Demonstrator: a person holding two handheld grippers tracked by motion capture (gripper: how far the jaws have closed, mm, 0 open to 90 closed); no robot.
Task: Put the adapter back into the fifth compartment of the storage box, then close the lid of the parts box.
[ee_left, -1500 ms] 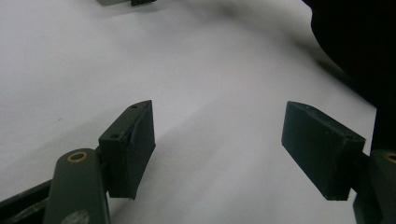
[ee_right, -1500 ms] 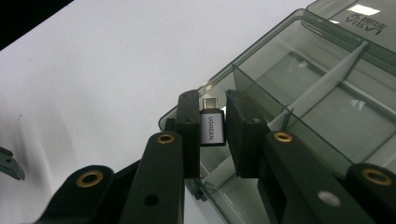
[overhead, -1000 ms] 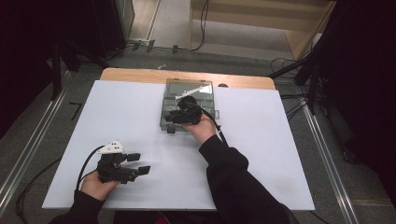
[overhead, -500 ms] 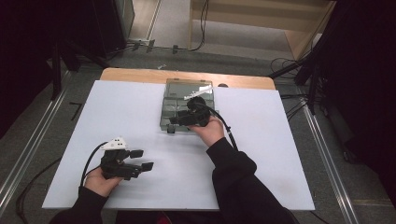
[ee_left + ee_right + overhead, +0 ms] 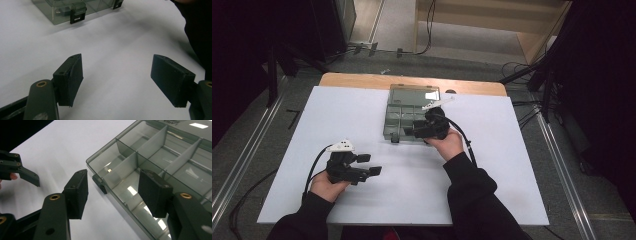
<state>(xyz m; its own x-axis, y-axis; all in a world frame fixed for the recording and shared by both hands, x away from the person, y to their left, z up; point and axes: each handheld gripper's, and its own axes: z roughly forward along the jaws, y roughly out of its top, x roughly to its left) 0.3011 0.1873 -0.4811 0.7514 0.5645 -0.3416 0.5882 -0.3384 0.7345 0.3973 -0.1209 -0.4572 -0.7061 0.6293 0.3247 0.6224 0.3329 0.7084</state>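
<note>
A smoky clear compartment box point(image 5: 411, 111) lies at the far middle of the white table, its lid down and two black latches point(image 5: 77, 15) on its near side. My right gripper point(image 5: 408, 132) hovers over the box's near edge, pointing left. Its jaws have just been opening and stand apart, touching nothing. In the right gripper view the box's front left corner point(image 5: 100, 167) and one latch point(image 5: 100, 184) lie beyond the right gripper point(image 5: 112, 192). My left gripper point(image 5: 368, 165) is held open above bare table at the near left, well short of the box point(image 5: 67, 8).
The white sheet point(image 5: 512, 165) covers the table, with a strip of wooden edge point(image 5: 362, 80) at the back. Metal rails point(image 5: 562, 165) run along both sides. The person's dark right sleeve point(image 5: 197, 32) crosses the right of the left gripper view. Cables lie on the floor beyond.
The right hand has slid to the right along the box's near edge and its jaws have spread wider. The left hand has drifted a little away from the near edge.
</note>
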